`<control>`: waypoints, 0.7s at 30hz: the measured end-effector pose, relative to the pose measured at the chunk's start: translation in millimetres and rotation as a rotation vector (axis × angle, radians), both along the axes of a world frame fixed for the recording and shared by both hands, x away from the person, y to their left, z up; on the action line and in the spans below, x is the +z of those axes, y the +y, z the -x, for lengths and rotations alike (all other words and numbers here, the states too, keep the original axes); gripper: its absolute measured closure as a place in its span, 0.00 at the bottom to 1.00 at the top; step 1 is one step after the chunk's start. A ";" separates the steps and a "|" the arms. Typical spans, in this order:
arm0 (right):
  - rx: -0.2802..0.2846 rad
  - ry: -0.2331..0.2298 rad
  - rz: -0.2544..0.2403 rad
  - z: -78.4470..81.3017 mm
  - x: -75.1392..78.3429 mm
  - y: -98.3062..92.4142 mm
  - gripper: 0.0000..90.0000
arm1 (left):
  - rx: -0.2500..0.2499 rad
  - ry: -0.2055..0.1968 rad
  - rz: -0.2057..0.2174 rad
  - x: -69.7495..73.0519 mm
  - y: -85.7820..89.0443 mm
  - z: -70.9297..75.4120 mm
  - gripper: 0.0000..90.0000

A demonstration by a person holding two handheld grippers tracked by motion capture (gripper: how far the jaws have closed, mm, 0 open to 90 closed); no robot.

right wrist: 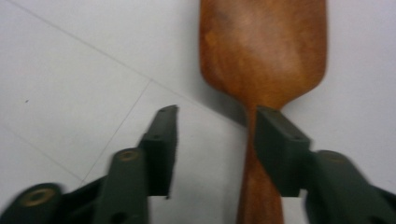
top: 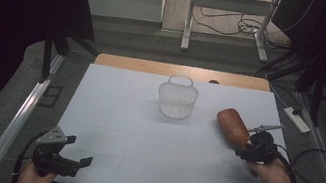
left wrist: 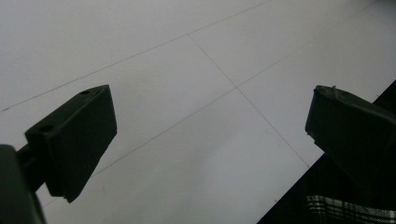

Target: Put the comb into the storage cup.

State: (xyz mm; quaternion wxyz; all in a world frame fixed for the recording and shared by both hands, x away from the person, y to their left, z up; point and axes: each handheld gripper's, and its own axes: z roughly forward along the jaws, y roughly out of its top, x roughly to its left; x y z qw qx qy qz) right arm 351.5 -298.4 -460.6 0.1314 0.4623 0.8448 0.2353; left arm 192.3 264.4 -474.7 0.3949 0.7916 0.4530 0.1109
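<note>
Grippers number 2: the left gripper (top: 70, 152) sits at the near table (top: 111, 113) edge with jaws wide and nothing between them. Farther off, the right gripper's (right wrist: 215, 140) jaws stand half apart around the handle of 1 wooden hairbrush (right wrist: 261, 56) on the table, one jaw against it, no squeeze. Beyond stands 1 white wire basket (top: 177, 98), well apart.

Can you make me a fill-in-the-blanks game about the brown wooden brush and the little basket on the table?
1. The wooden brush lies to the ____ of the basket in the high view.
2. The basket is the colour ____.
3. The right gripper has its jaws ____, with the brush handle between them.
4. Between the left gripper jaws there is just the bare ____.

Missing words: right; white; open; table
</note>
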 end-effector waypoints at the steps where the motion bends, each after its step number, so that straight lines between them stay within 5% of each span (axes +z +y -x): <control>1: -0.017 -0.007 0.000 -0.8 1.1 -2.1 0.44 | -0.001 0.001 0.001 0.0 -0.1 0.0 0.03; 7: -0.047 -0.016 -0.015 -3.3 3.5 -8.3 0.34 | -0.002 0.002 0.001 0.0 -0.1 0.0 0.03; 17: -0.092 -0.075 -0.037 -5.9 5.1 -17.2 0.00 | -0.002 0.001 0.001 0.0 0.0 -0.1 0.03; 21: -0.079 -0.075 -0.035 -6.6 4.7 -20.3 0.00 | -0.003 0.002 0.000 0.0 -0.1 -0.1 0.03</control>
